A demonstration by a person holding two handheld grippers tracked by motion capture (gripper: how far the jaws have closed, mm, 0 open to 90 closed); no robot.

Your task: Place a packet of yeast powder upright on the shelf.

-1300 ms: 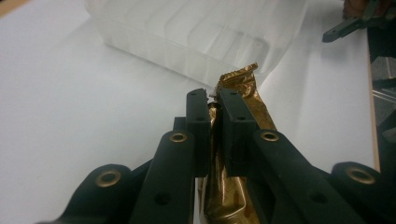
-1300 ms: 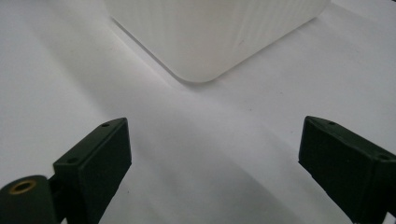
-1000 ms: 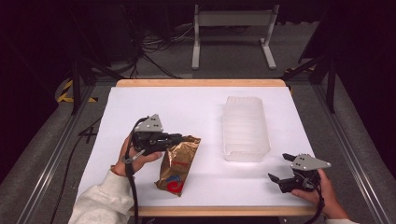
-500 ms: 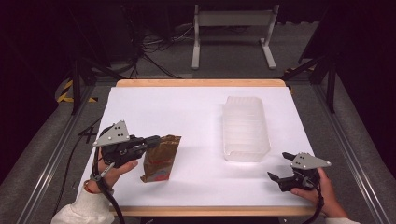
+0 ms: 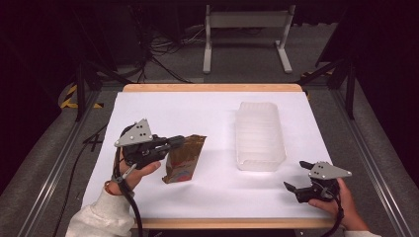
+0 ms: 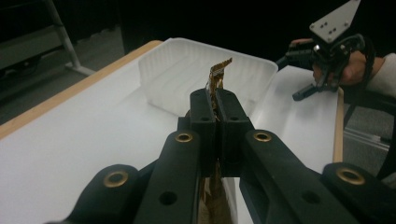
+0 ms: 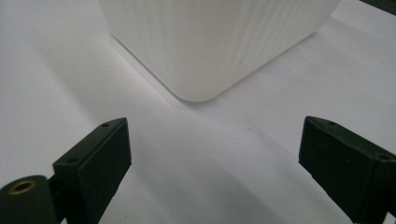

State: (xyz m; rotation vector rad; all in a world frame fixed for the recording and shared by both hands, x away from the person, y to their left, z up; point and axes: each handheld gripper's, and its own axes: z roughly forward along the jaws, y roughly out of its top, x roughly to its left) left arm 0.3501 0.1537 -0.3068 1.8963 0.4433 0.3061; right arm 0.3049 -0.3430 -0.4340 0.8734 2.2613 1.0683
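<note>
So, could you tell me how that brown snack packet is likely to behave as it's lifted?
The snack packet probably flops: the left gripper pinches only its thin crimped top edge. It looks flat and light, and its glossy foil might slip.

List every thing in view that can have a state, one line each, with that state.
Left gripper: shut on the snack packet's top edge.
Right gripper: open, holding nothing, near the tub's corner.
Snack packet: pinched at the top, hanging down towards the table.
Plastic tub: upright on the table, open-topped, empty.
</note>
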